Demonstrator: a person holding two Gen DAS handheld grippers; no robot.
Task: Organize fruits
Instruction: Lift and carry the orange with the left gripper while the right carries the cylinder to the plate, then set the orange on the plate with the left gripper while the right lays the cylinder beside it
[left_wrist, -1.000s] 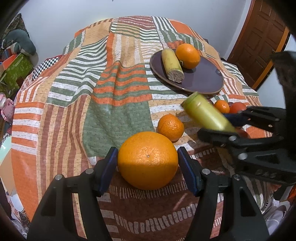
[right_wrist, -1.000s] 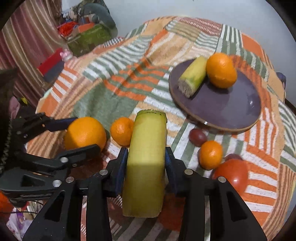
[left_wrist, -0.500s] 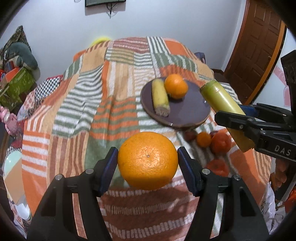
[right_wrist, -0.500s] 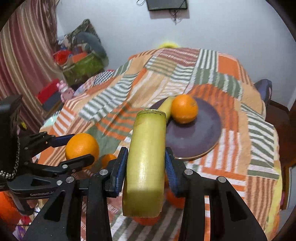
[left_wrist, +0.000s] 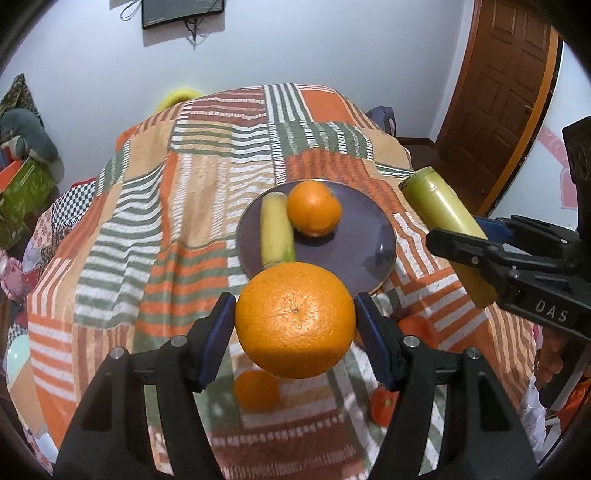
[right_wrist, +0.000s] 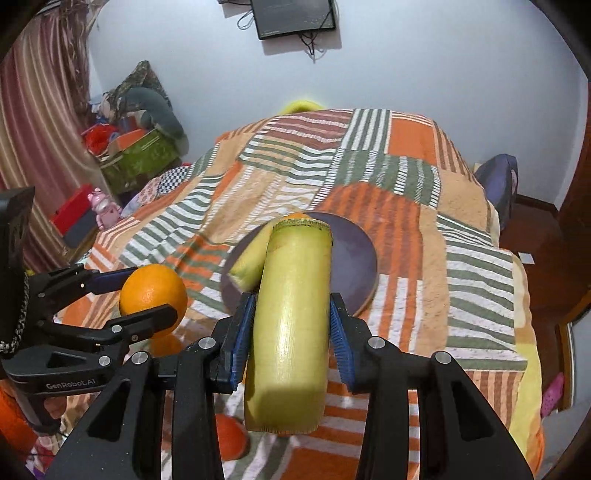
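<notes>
Firmly clamped, the left gripper squeezes a large round orange at its widest (heavy, roll-prone); the right gripper pinches a stiff yellow-green cut stalk mid-length.

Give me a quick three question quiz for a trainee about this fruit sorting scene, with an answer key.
1. True or false: the left gripper holds a large round orange.
2. What does the right gripper hold? A) tomato B) yellow-green cane-like stalk piece C) nothing
3. How many items lie on the dark purple round plate?

Key:
1. True.
2. B.
3. Two: a smaller orange and a short yellow stalk piece.
</notes>
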